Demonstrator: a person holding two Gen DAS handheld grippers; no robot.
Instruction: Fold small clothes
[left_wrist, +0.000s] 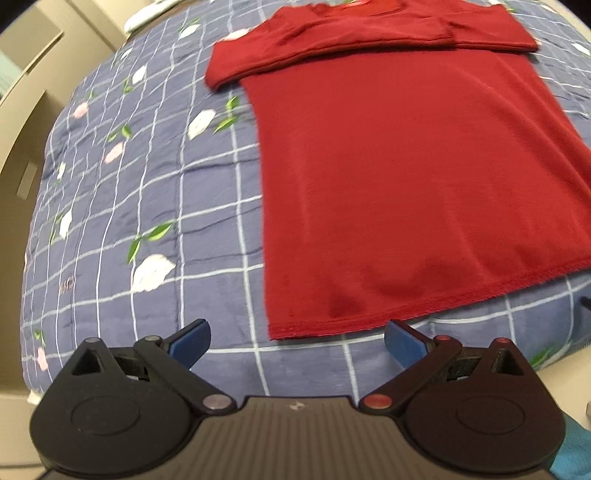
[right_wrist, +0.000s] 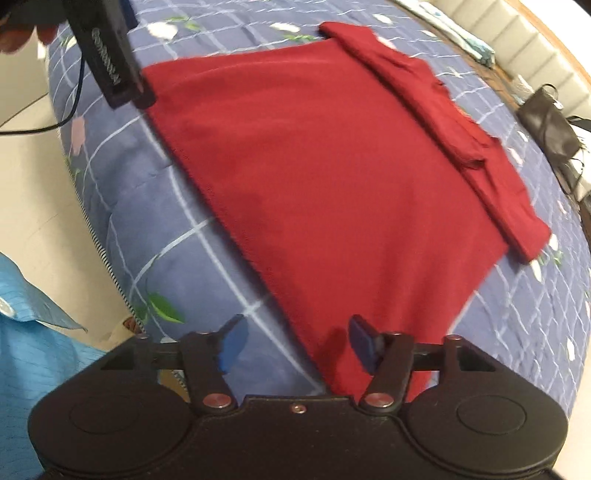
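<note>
The red shirt (left_wrist: 424, 177) lies flat on the bed (left_wrist: 147, 192) with both sleeves folded across its top — ready, I judge, for a hem-up fold. The left hand-held gripper (left_wrist: 297, 345) and right hand-held gripper (right_wrist: 295, 341) hover spread wide at the hem corners, gripping nothing. No writing is readable.

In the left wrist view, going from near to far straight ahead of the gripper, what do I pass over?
left gripper, jaws open → strip of bare checked quilt → bottom hem of the red shirt → flat red shirt body → folded-in sleeves across the top.
</note>
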